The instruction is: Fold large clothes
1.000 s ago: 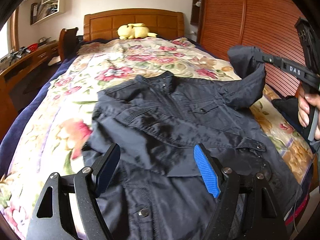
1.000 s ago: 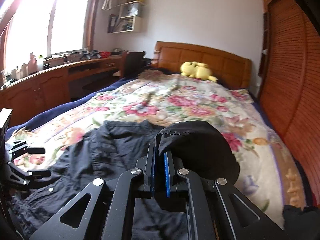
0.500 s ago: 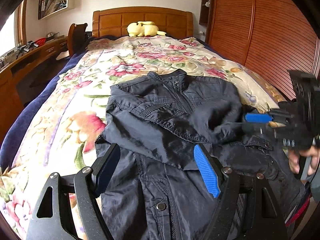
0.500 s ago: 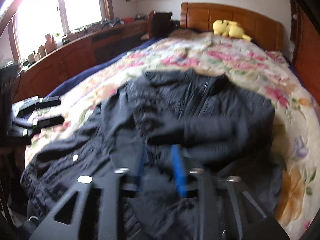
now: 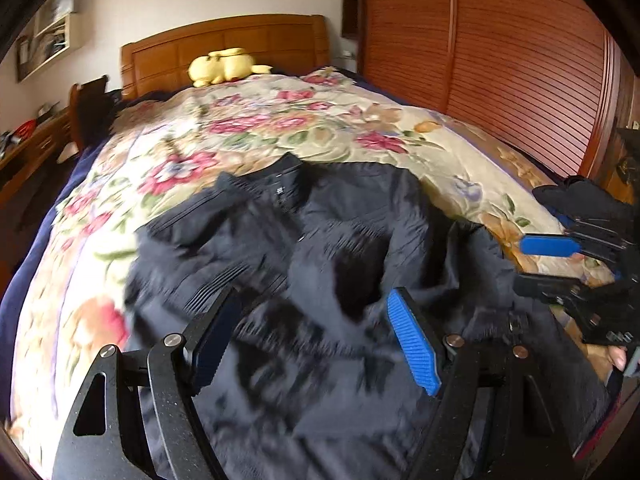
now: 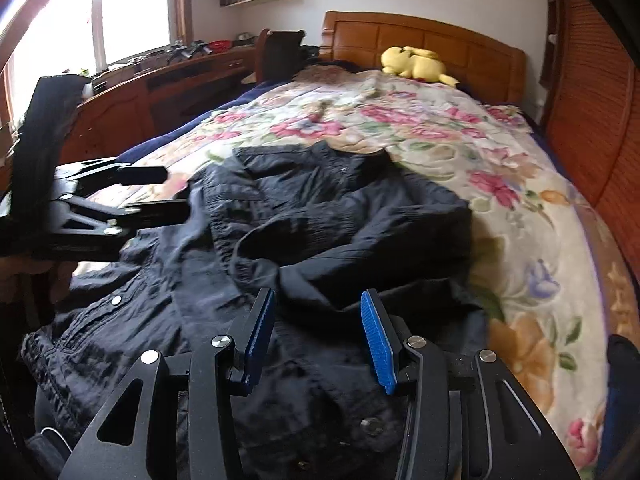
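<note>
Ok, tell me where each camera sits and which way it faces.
Left wrist: on the left tongs, open, looking up the bed across the dark jacket toward the headboard; the right tongs and a fingertip show at right.
Right wrist: on the right tongs, open and holding nothing, facing the same way; the left tongs show at left.
Shared: jacket, bed, headboard, yellow plush toy.

Wooden headboard (image 6: pixel 424 42), floral bedspread (image 6: pixel 460 148), louvred wardrobe (image 5: pixel 500 68), long desk (image 6: pixel 160 84), bright window (image 6: pixel 128 12)
</note>
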{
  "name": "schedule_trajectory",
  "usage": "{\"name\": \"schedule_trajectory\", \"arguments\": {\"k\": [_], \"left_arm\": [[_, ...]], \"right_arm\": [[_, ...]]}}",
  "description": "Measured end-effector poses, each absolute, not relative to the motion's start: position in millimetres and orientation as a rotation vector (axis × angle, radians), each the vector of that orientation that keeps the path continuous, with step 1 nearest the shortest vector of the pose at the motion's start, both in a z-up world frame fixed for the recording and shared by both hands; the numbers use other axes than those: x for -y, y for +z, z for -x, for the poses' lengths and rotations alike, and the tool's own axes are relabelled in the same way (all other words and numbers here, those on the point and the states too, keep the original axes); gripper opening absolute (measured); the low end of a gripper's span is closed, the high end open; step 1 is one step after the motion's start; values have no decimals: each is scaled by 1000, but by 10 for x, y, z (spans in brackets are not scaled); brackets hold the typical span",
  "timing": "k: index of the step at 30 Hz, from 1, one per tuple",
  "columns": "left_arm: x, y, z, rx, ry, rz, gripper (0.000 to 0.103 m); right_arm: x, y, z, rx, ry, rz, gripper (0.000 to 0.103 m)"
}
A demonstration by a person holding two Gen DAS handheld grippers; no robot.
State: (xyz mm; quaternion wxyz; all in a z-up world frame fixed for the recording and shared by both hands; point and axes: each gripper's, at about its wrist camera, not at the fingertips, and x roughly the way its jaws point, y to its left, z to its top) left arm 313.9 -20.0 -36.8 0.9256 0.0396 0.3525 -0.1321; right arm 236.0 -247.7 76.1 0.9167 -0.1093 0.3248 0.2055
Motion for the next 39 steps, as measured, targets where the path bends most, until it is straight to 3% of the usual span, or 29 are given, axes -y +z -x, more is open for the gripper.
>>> {"name": "schedule_trajectory", "arguments": {"k": [13,21,24,26,29,39], "left_arm": [[657,-715,-4010,-849,-354,-111,77],[854,-938,-4277,-954,-394,-103,69],[831,-1040,-4349,-1001,-391,-82,56],[795,-1077,-4360,-1015,-389,-82,36],[730,-1065,-4323,-1005,-381,-87,17],[174,-422,-3815,-790,-305,-18,13]], "right_arm": [[2558,723,-2188,-636,382,215,51],[2608,686,-2225,-626,374,200,54],[2604,654,-2245,-627,365,200,54],[2599,639,-2250,-630,365,197,54],[2578,629,-2247,-631,364,197,54],[2529,663,-2185,-614,370,192,54]]}}
